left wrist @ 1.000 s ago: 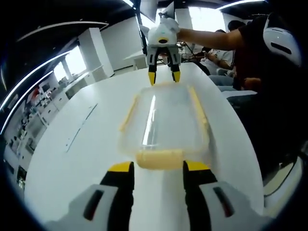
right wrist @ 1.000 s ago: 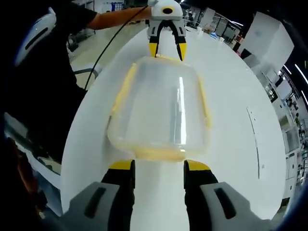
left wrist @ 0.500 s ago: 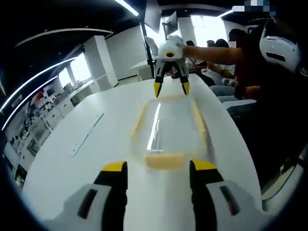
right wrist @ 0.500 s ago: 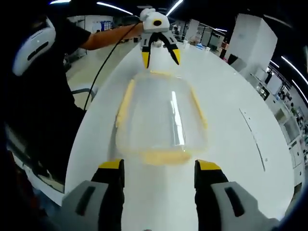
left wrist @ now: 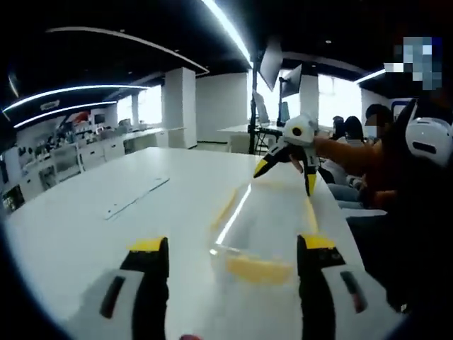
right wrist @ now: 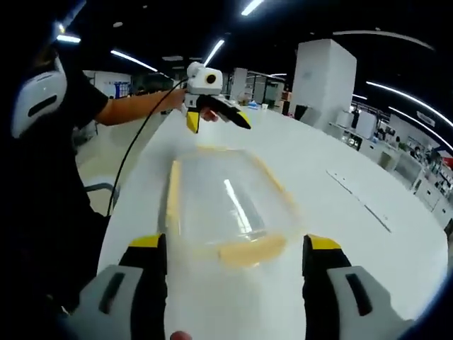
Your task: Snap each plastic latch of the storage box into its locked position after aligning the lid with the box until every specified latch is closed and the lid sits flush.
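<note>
The clear storage box (left wrist: 265,219) with yellow latches lies lengthwise on the white table (left wrist: 85,234), its lid on top. A yellow end latch (left wrist: 258,269) faces my left gripper (left wrist: 233,244), which stands open just short of the box and holds nothing. In the right gripper view the box (right wrist: 226,202) shows its other end latch (right wrist: 251,251), with my right gripper (right wrist: 233,242) open before it. Each gripper also appears beyond the far end of the box, raised above it: the right gripper (left wrist: 285,177) and the left gripper (right wrist: 216,122), both open.
A person in a dark top (right wrist: 49,163) stands along one long side of the table (right wrist: 340,234), arms reaching to both grippers. A flat pale strip (left wrist: 134,198) lies on the table away from the box. Seated people (left wrist: 340,138) and desks are at the back.
Both grippers have drawn back from the box ends and risen, jaws spread wider. The views now tilt up and show more of the room. The box has not moved.
</note>
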`<state>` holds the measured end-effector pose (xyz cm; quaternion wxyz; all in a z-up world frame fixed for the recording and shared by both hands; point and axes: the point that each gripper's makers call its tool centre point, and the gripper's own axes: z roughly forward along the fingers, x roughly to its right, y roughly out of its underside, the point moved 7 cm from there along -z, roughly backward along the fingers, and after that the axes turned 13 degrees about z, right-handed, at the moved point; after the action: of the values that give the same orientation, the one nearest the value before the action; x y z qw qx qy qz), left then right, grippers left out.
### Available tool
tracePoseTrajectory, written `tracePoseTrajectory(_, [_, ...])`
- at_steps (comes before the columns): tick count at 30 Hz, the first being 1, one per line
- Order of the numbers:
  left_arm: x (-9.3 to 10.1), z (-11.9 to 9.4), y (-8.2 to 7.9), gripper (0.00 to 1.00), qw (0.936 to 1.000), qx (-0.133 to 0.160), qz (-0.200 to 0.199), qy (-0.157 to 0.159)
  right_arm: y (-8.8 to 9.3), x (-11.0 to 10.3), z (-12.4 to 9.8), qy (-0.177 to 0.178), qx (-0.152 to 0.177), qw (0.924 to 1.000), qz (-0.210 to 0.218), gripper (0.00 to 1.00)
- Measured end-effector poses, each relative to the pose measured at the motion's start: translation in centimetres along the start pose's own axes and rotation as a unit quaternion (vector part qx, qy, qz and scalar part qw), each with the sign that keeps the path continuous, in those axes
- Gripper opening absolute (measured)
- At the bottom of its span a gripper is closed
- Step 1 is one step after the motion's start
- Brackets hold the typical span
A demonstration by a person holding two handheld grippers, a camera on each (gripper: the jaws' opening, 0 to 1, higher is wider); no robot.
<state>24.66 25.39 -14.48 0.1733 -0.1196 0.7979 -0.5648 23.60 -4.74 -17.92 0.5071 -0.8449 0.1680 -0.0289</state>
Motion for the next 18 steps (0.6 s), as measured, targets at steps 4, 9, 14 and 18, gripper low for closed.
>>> tracePoseTrajectory(4, [0.4,1.1,0.6,0.93,0.9990,0.005,-0.044,0.009,0.9,-1.0,0.8,0.023,0.018,0.9995,0.013,0.92])
tracePoseTrajectory(9, [2.0,2.8,1.3,0.96,0.9976,0.016,-0.061,0.027,1.8,-2.5,1.9,0.048,0.053,0.9973,0.013,1.00])
tracePoseTrajectory(14, [2.2,3.8,2.1,0.90,0.9965,0.009,-0.079,0.027,2.2,-3.4,2.7,0.097,0.091,0.9898,0.051,0.96])
tracePoseTrajectory(18, [1.7,4.3,2.6,0.85,0.9942,0.006,-0.105,0.025,2.6,-4.2,3.4,0.130,0.103,0.9841,0.063,0.95])
